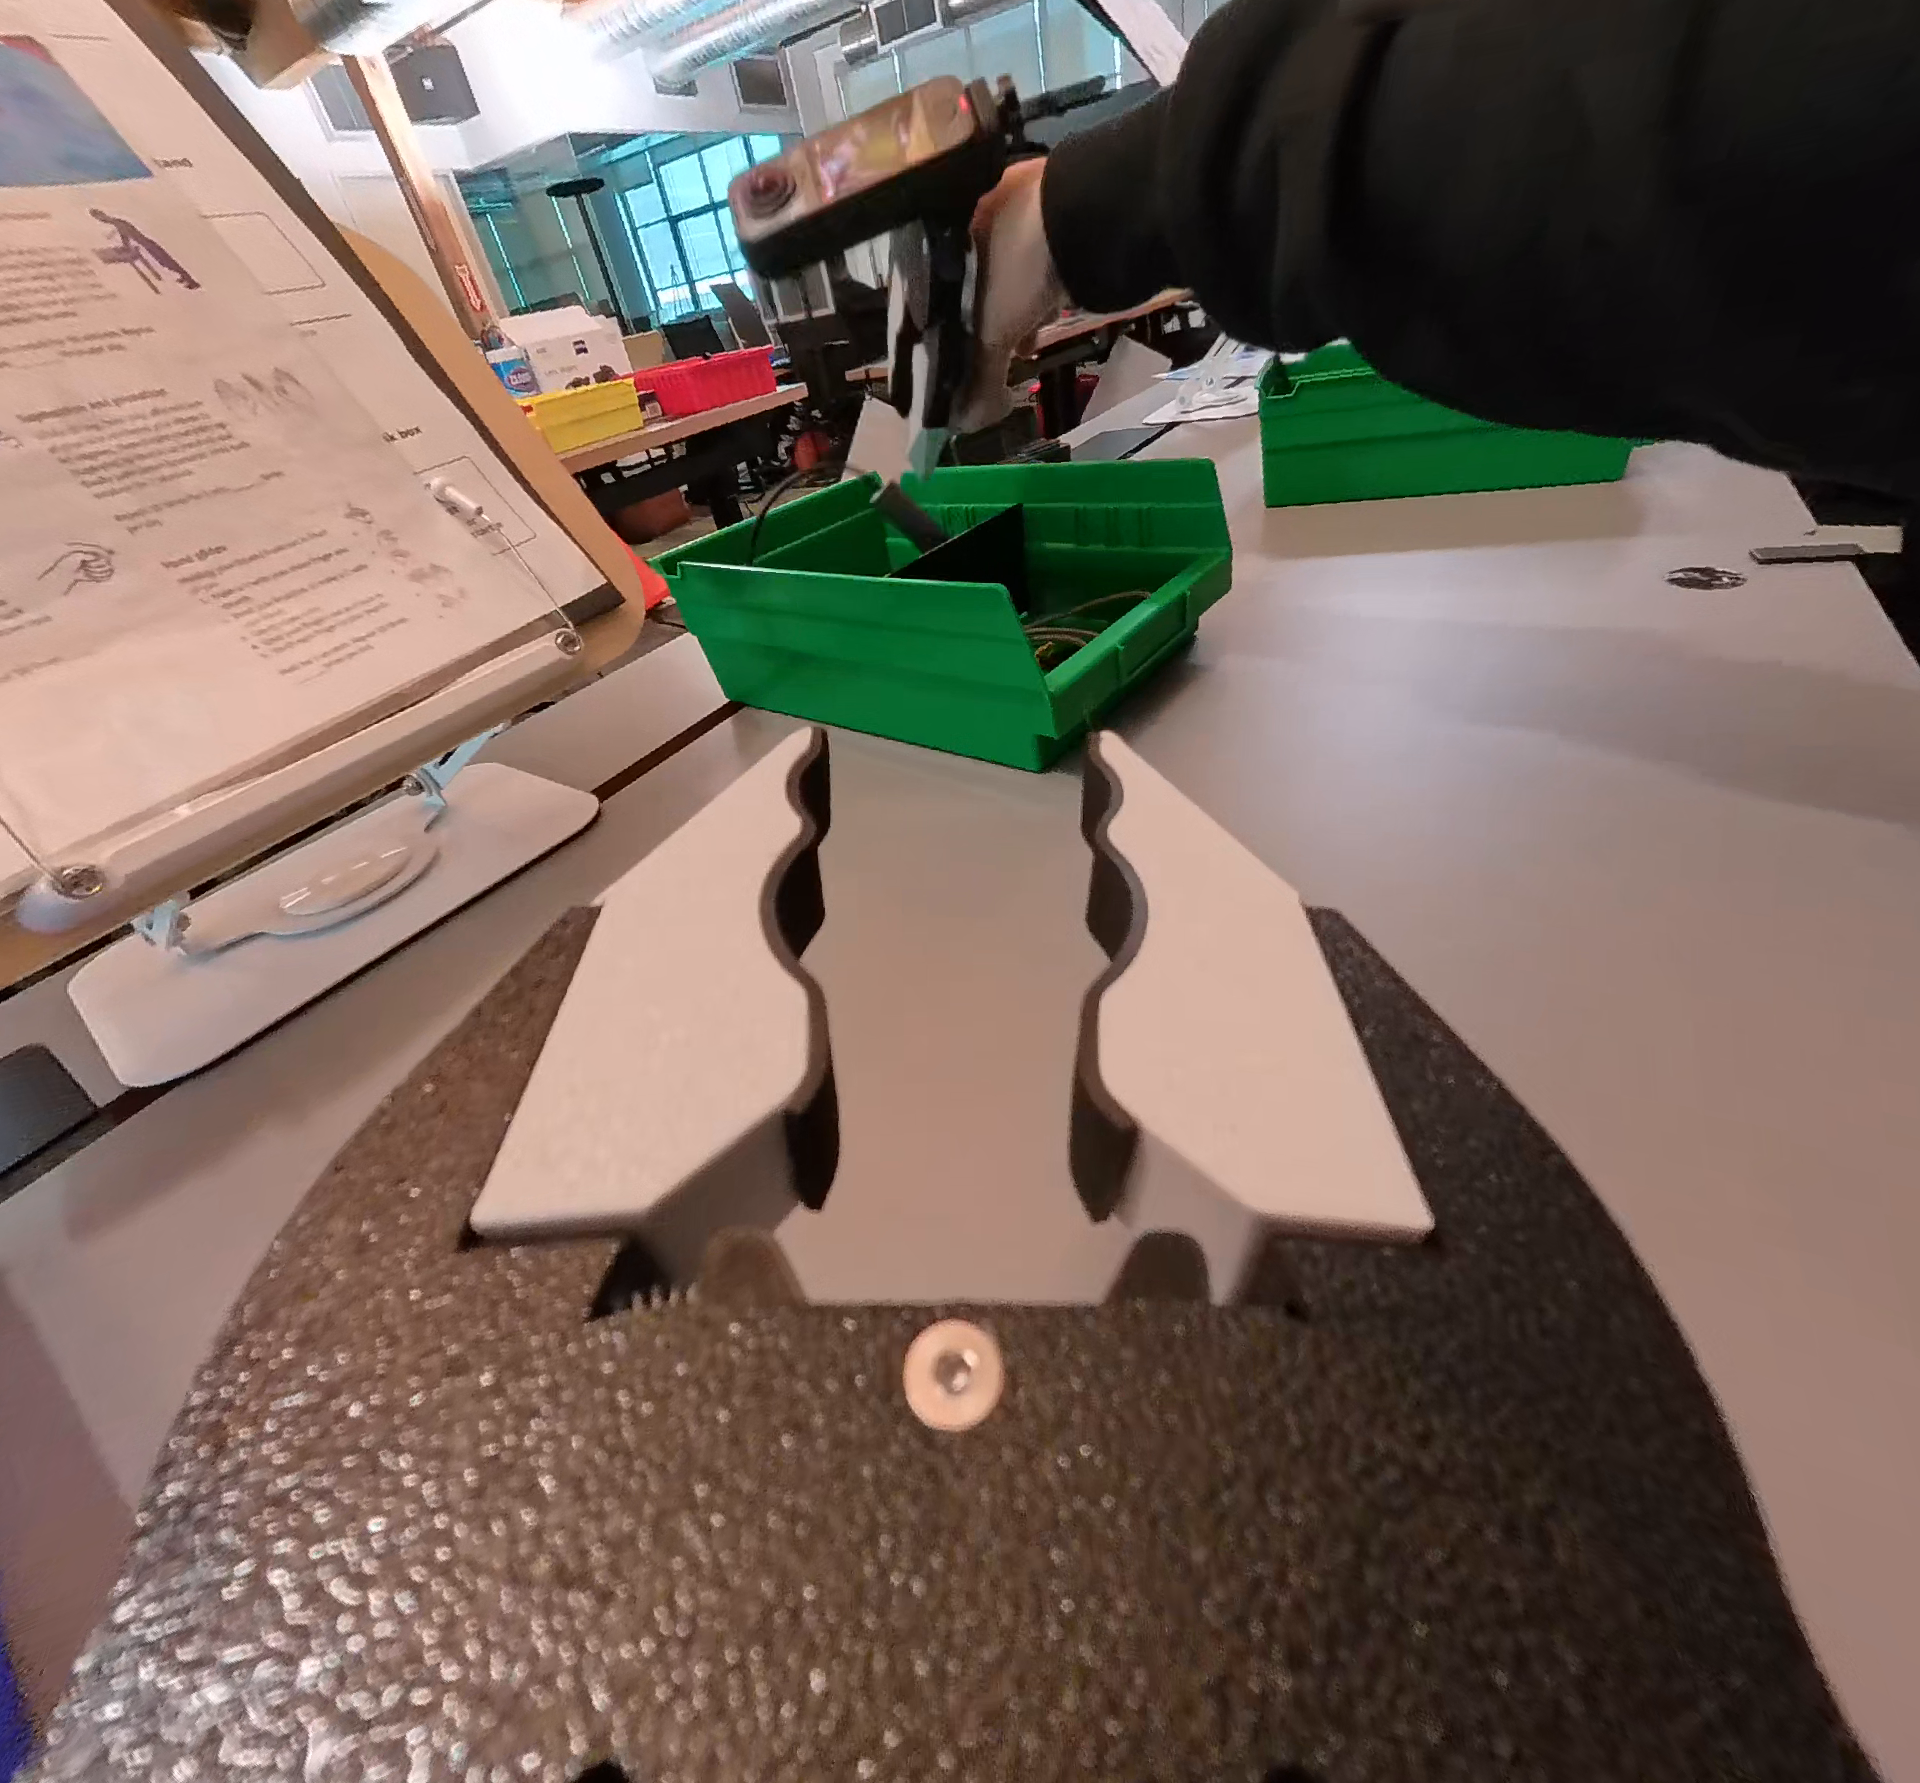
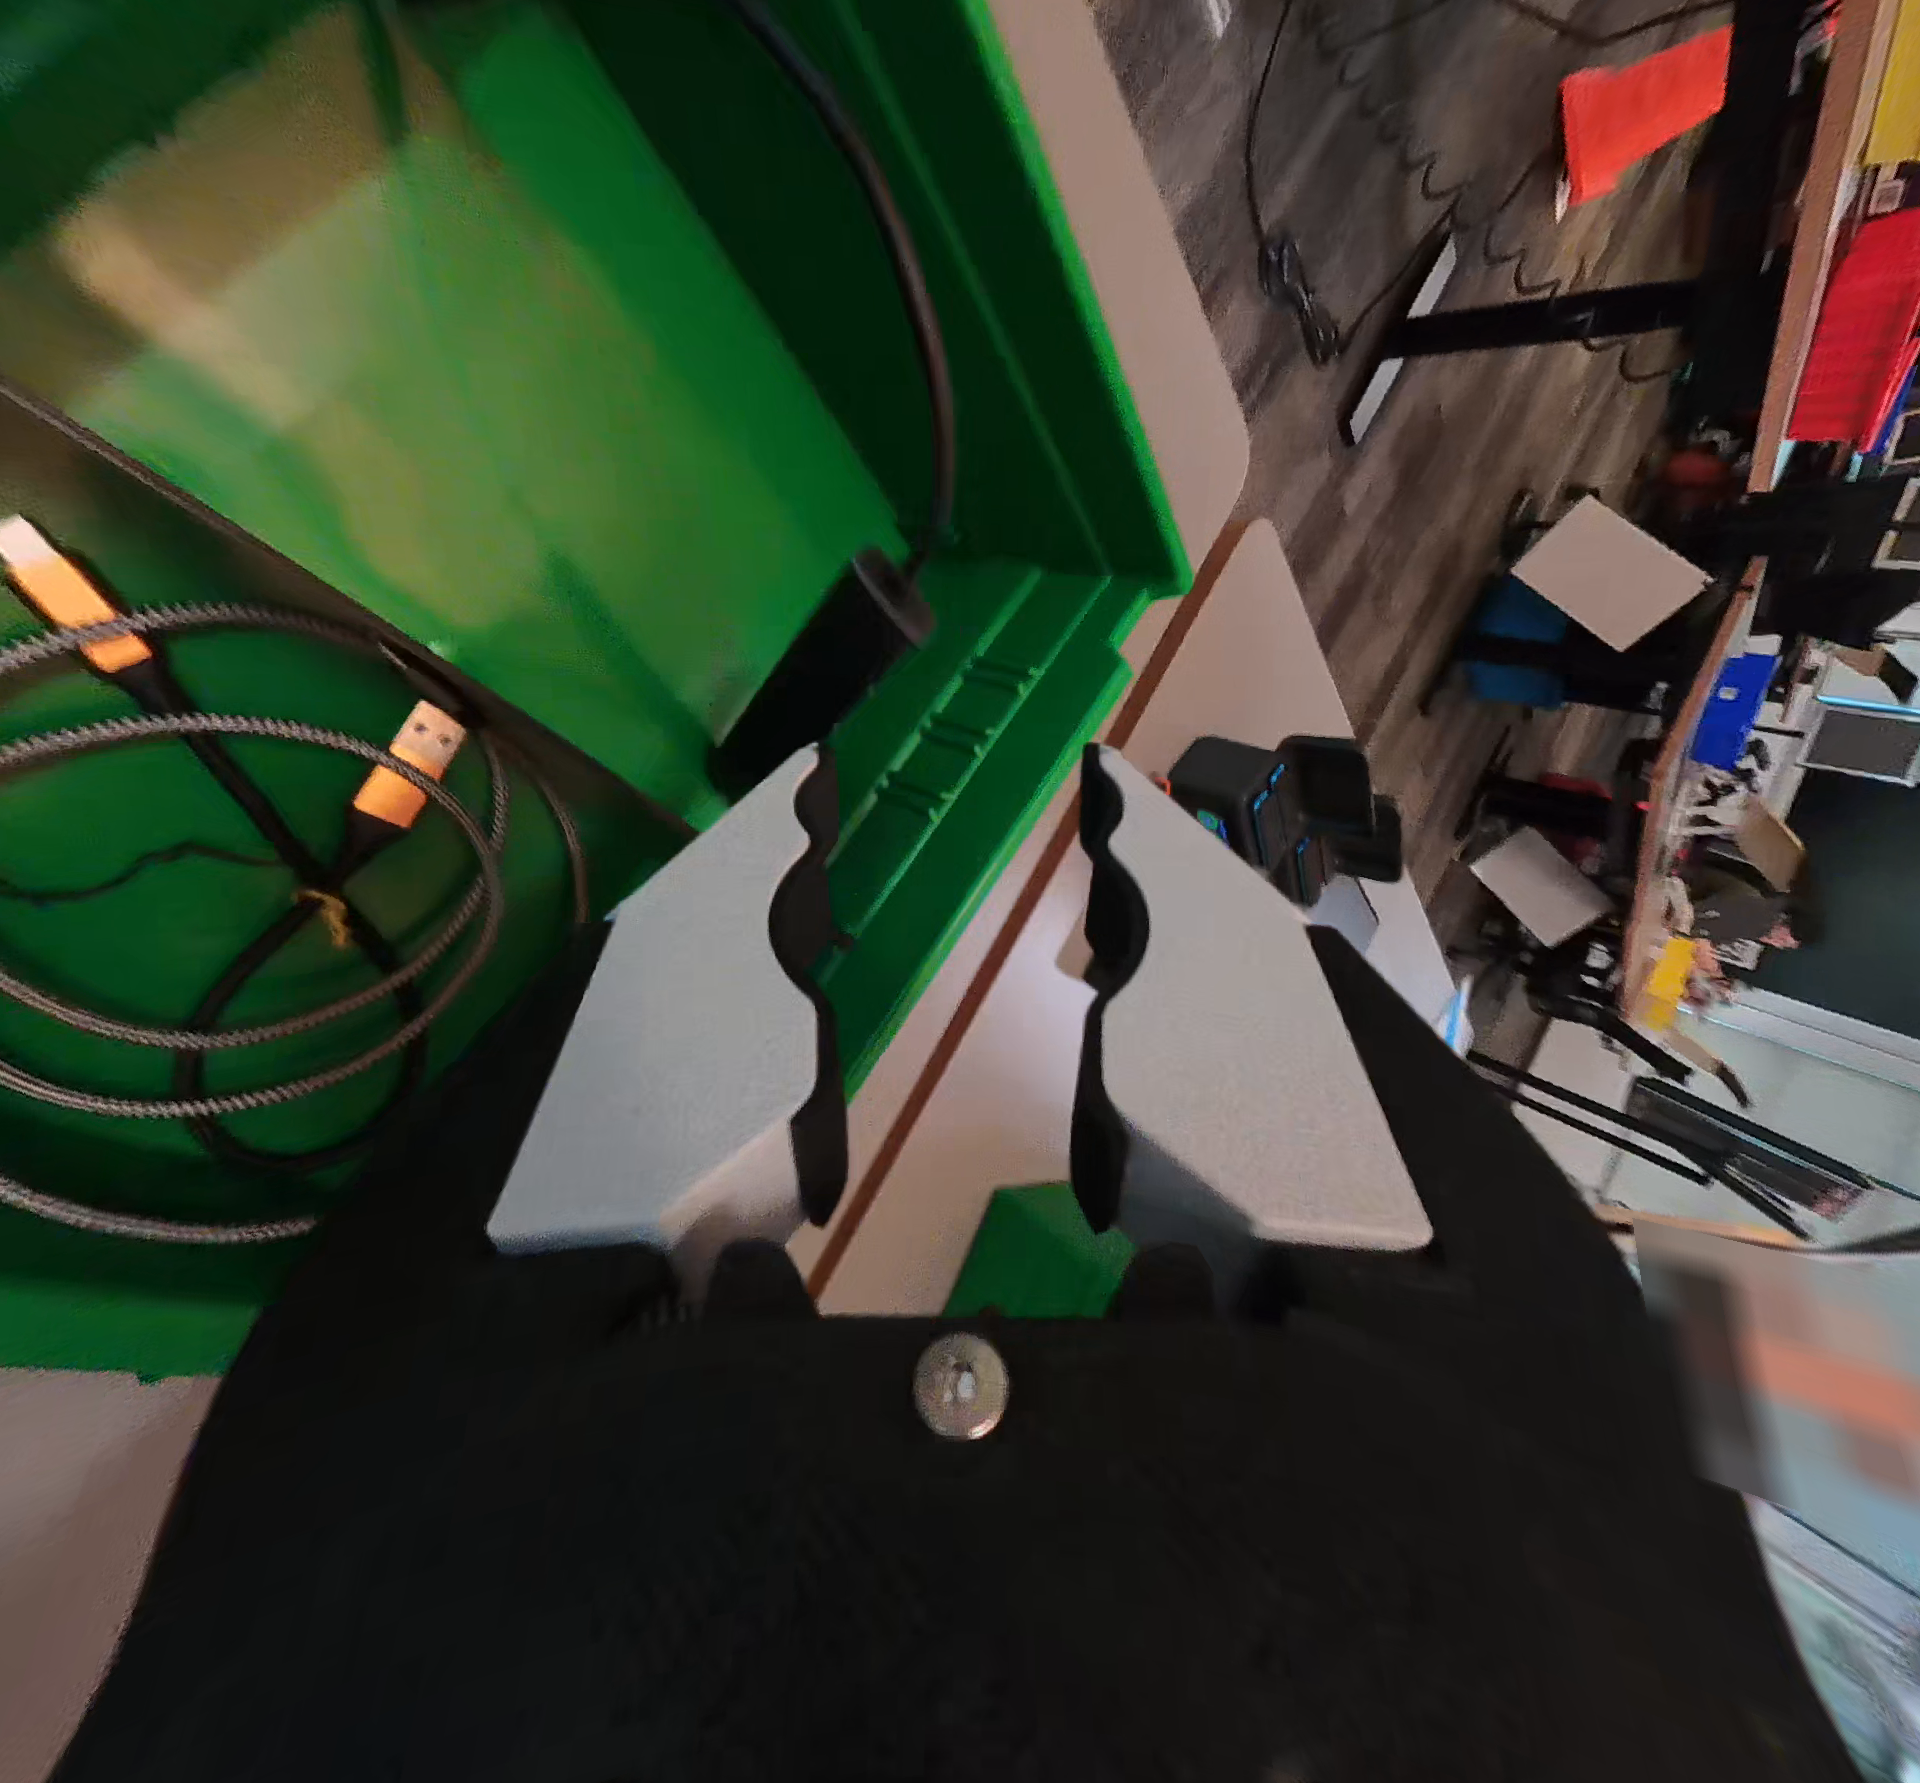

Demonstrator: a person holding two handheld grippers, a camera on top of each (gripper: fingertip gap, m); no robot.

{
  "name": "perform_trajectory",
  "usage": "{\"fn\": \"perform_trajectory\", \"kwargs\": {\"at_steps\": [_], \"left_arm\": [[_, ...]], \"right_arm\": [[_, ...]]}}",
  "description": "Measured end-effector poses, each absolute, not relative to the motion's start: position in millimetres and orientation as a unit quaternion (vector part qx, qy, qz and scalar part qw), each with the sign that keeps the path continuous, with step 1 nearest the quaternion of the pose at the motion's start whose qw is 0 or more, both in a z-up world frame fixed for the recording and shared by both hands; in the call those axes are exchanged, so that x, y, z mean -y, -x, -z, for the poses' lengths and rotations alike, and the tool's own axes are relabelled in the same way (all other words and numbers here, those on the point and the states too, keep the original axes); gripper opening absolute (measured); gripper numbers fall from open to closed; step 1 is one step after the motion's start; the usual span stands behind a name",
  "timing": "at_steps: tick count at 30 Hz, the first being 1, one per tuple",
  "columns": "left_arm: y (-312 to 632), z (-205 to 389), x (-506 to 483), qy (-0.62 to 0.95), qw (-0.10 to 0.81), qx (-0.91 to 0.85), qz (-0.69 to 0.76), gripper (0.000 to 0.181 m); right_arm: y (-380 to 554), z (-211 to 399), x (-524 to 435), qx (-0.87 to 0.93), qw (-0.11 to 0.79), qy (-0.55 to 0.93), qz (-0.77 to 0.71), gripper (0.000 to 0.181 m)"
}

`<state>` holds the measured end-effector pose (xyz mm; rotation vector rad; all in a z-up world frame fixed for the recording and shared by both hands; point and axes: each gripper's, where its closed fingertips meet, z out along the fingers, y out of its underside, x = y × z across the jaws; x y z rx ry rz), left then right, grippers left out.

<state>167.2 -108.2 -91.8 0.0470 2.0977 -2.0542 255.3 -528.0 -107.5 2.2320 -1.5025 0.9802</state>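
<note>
My left gripper [image 1: 956, 757] is open and empty, low over the grey table [image 1: 1455, 850], just in front of a green bin [image 1: 883, 637]. My right gripper [image 1: 925, 445] hangs over the bin's far side, held by a hand in a black sleeve. In the right wrist view my right gripper [image 2: 956, 767] is open and empty over the bin's rim [image 2: 1039, 279]. A black plug [image 2: 883, 595] on a thin black cable [image 2: 920, 279] lies just past its left fingertip. A coiled braided cable with orange connectors [image 2: 400, 777] lies in the other compartment, behind a black divider [image 2: 312, 570].
A tilted document stand with a printed sheet [image 1: 260, 486] stands close on the left. A second green bin [image 1: 1434, 445] sits at the back right. A small black device [image 2: 1288, 819] lies on the neighbouring table past the edge. The floor lies beyond. About 45 cm separates my left fingertips from my right.
</note>
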Motion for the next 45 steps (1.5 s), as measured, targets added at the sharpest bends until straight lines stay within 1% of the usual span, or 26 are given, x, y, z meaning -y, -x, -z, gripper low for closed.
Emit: {"fn": "perform_trajectory", "kwargs": {"at_steps": [5, 6, 7, 8, 10, 12, 13, 15, 16, 18, 20, 22, 23, 24, 25, 29, 31, 32, 34, 35, 37, 42, 45], "left_arm": [[-168, 93, 109, -0.013, 0.100, -0.714, 0.693, 0.045], [-167, 93, 109, -0.015, 0.101, -0.714, 0.693, 0.045], [-167, 93, 109, -0.016, 0.102, -0.713, 0.693, 0.045], [-167, 93, 109, -0.015, 0.103, -0.715, 0.692, 0.045], [-167, 94, 109, -0.013, 0.102, -0.718, 0.688, 0.045], [-168, 94, 108, -0.010, 0.099, -0.717, 0.690, 0.045], [-169, 93, 107, -0.006, 0.099, -0.717, 0.690, 0.045], [-174, 92, 103, 0.002, 0.108, -0.722, 0.684, 0.046], [-180, 90, 98, 0.010, 0.120, -0.727, 0.676, 0.046], [-200, 81, 79, 0.039, 0.156, -0.743, 0.650, 0.046], [-234, 75, 45, 0.099, 0.207, -0.760, 0.608, 0.046], [-274, 80, 0, 0.182, 0.247, -0.773, 0.555, 0.048], [-290, 87, -21, 0.220, 0.250, -0.777, 0.534, 0.050], [-303, 96, -36, 0.257, 0.235, -0.777, 0.524, 0.051], [-311, 106, -46, 0.291, 0.196, -0.776, 0.525, 0.053], [-325, 133, -54, 0.393, -0.037, -0.725, 0.564, 0.060], [-334, 142, -58, 0.434, -0.121, -0.690, 0.566, 0.058], [-339, 146, -59, 0.452, -0.150, -0.673, 0.565, 0.051], [-346, 150, -60, 0.475, -0.188, -0.656, 0.556, 0.041], [-347, 151, -59, 0.478, -0.201, -0.657, 0.547, 0.041], [-345, 153, -56, 0.467, -0.198, -0.687, 0.521, 0.046], [-345, 168, -48, 0.461, -0.195, -0.741, 0.448, 0.058], [-348, 172, -40, 0.472, -0.220, -0.735, 0.434, 0.046]], "right_arm": [[-257, 79, 508, 0.530, 0.095, -0.749, -0.387, 0.052], [-258, 75, 493, 0.530, 0.072, -0.742, -0.404, 0.052], [-260, 72, 471, 0.527, 0.032, -0.738, -0.420, 0.053], [-262, 73, 440, 0.521, -0.028, -0.738, -0.429, 0.054], [-264, 76, 361, 0.497, -0.183, -0.733, -0.426, 0.055], [-256, 79, 279, 0.455, -0.330, -0.722, -0.402, 0.062], [-250, 79, 244, 0.434, -0.388, -0.711, -0.394, 0.064], [-240, 87, 198, 0.399, -0.448, -0.694, -0.398, 0.071], [-235, 96, 184, 0.386, -0.456, -0.692, -0.405, 0.074], [-228, 114, 170, 0.355, -0.442, -0.696, -0.440, 0.081], [-222, 128, 171, 0.331, -0.421, -0.692, -0.484, 0.080], [-215, 138, 166, 0.311, -0.421, -0.706, -0.478, 0.079], [-213, 142, 164, 0.306, -0.424, -0.714, -0.465, 0.079], [-212, 145, 164, 0.308, -0.428, -0.714, -0.460, 0.078], [-213, 146, 165, 0.313, -0.431, -0.712, -0.458, 0.077], [-212, 148, 161, 0.308, -0.432, -0.718, -0.450, 0.076], [-212, 150, 161, 0.307, -0.427, -0.722, -0.451, 0.075], [-212, 151, 160, 0.306, -0.424, -0.724, -0.450, 0.075], [-212, 154, 160, 0.304, -0.416, -0.730, -0.449, 0.074], [-212, 156, 161, 0.304, -0.408, -0.734, -0.450, 0.074], [-213, 158, 162, 0.307, -0.400, -0.737, -0.449, 0.074], [-213, 157, 161, 0.317, -0.418, -0.730, -0.437, 0.073], [-213, 158, 163, 0.318, -0.417, -0.731, -0.437, 0.073]]}}
